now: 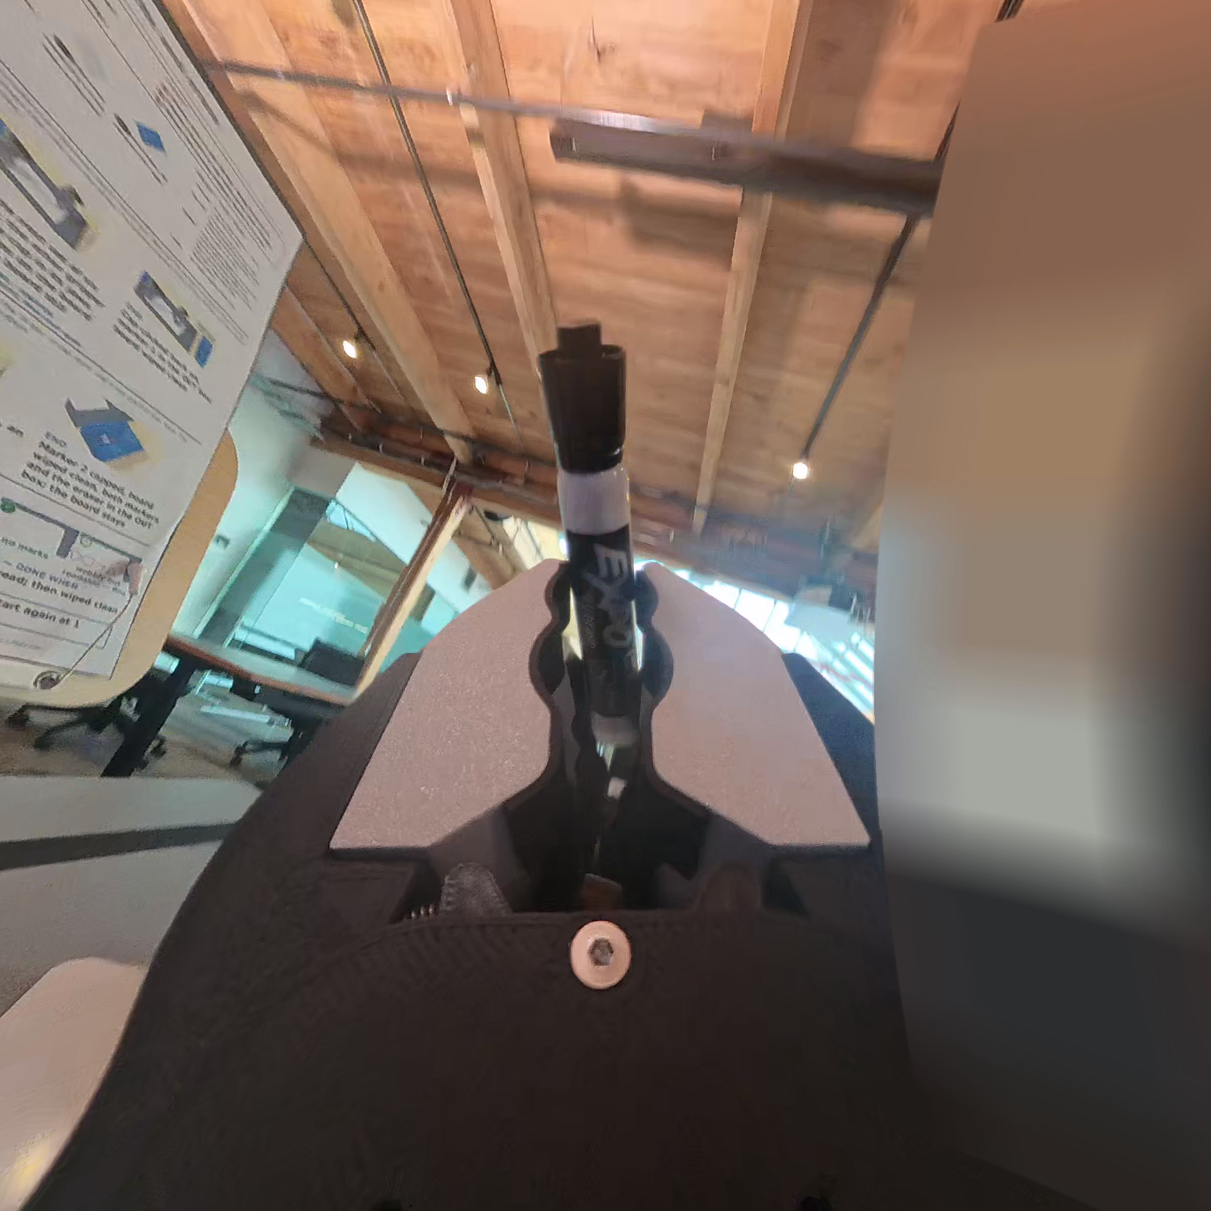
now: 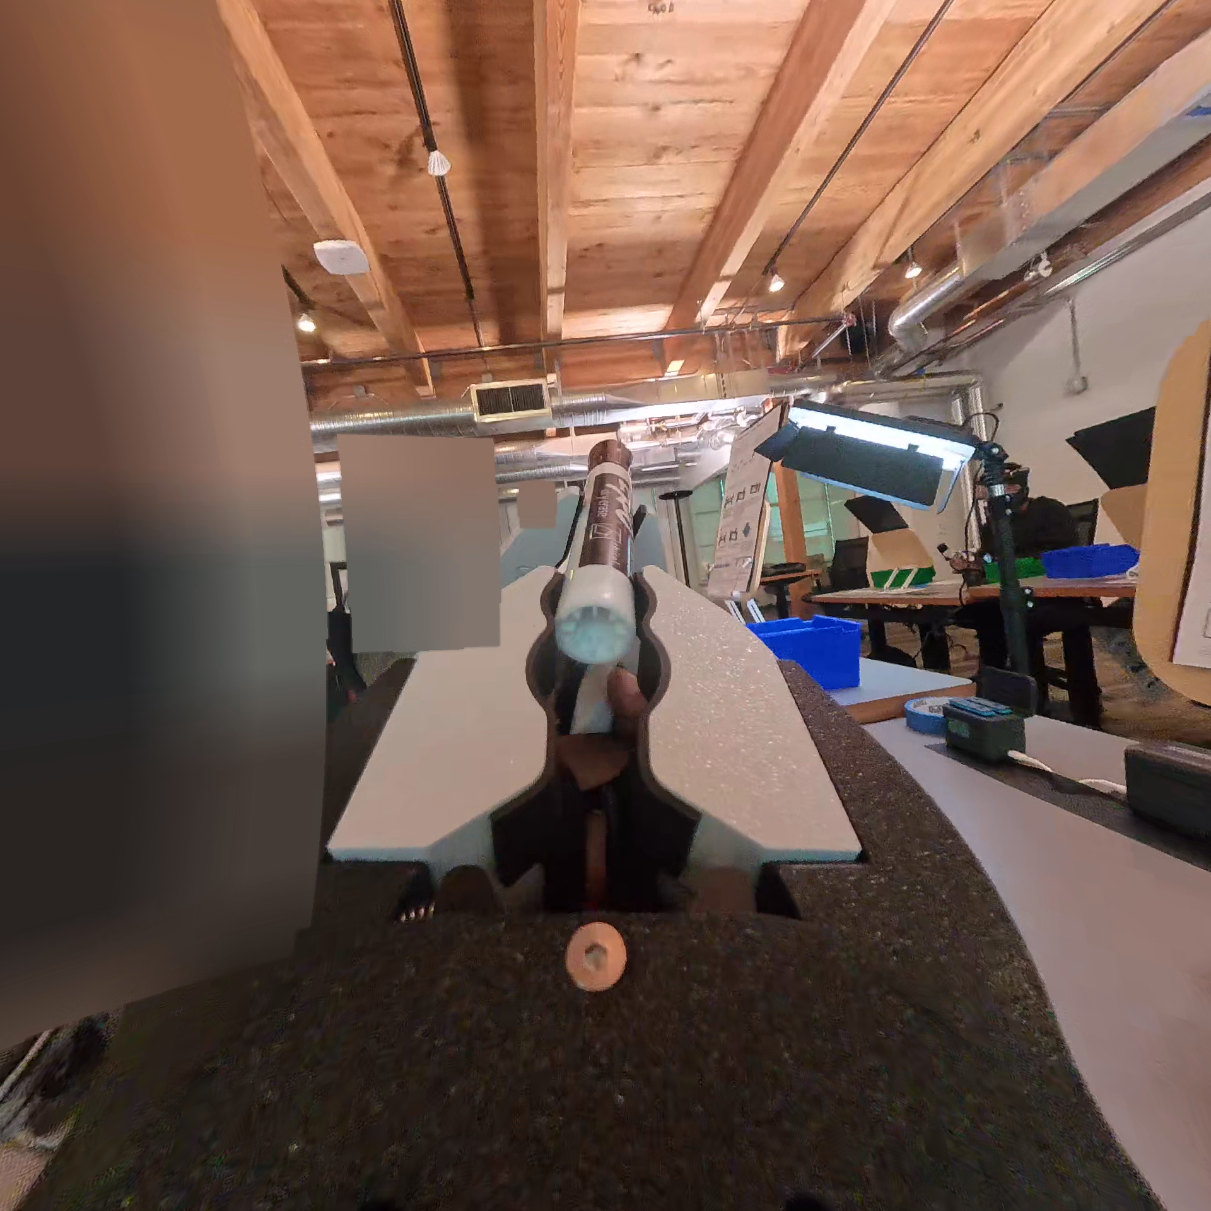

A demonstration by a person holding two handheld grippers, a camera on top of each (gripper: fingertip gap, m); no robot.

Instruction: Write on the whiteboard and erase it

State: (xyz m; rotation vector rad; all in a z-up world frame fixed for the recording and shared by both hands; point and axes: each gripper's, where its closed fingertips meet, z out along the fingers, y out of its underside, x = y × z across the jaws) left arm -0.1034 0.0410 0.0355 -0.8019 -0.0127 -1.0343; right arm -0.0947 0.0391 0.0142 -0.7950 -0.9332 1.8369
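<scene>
Black marker [image 1: 593,524] pinched upright in closed left gripper [image 1: 599,590], tip end raised toward the wooden ceiling [image 1: 655,229], brown marker [image 2: 599,557] clamped in closed right gripper [image 2: 596,593], white end facing camera, blue bin [image 2: 812,649] on worktop [image 2: 1048,852] beyond.

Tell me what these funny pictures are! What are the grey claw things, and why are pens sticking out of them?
A person holds two hand tools called grippers, one per hand, each carrying a camera that looks along its two grey fingers. The left gripper pinches a black marker. The right gripper pinches a brown marker, its pale end facing the camera. Both point up at a wooden ceiling. Behind are a blue bin and a lamp. No whiteboard shows.
</scene>
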